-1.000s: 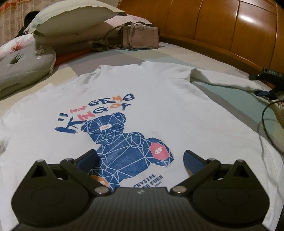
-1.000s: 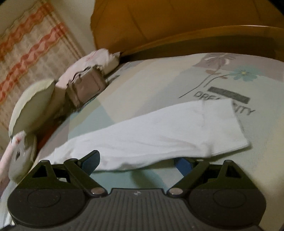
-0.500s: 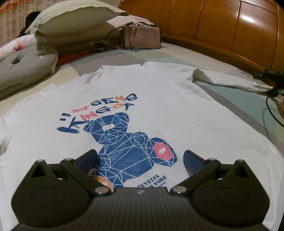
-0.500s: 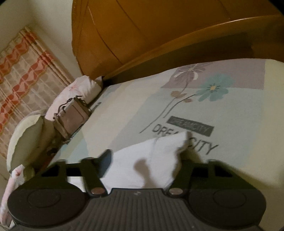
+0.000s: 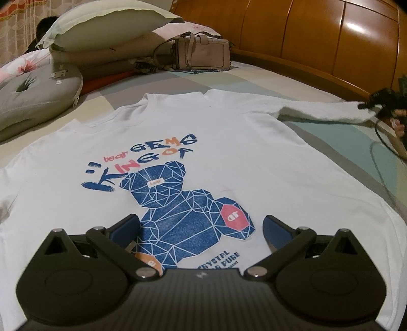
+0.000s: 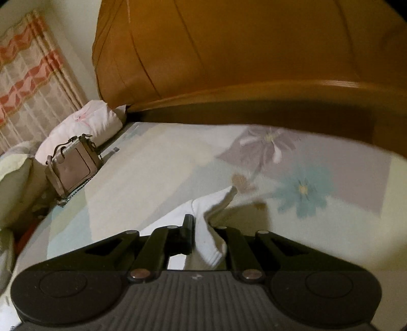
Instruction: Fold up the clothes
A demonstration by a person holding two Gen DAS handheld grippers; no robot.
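- Bed: covered by a patchwork sheet in pale green, grey and cream panels; the right wrist view shows printed flowers on it. The sheet carries all the items listed below.
- Headboard: glossy orange-brown wood panels, running along the far edge of the bed.
- White shirt: long-sleeved, laid flat on the sheet with its front up and its collar toward the far side. The print shows a blue geometric bear with the words "bear GEMS KING OF" above it.
- Sleeve: the shirt's right sleeve extends sideways toward the headboard. Its cuff end is raised off the sheet and casts a shadow on the sheet beside it.
- Pillows: stacked at the far left corner of the bed. A grey cushion lies in front of them, clear of the shirt.
- Handbag: beige, standing upright beside the pillows, near the headboard.
- Left gripper: jaws spread wide, nothing between them. It hovers over the lower part of the bear print; whether it touches the fabric cannot be determined.
- Right gripper: jaws drawn together, clamping the cuff end of the sleeve. White fabric protrudes beyond the fingertips and bunches behind them.
- Black cable: lies on the sheet at the right edge of the left wrist view, beside the shirt.
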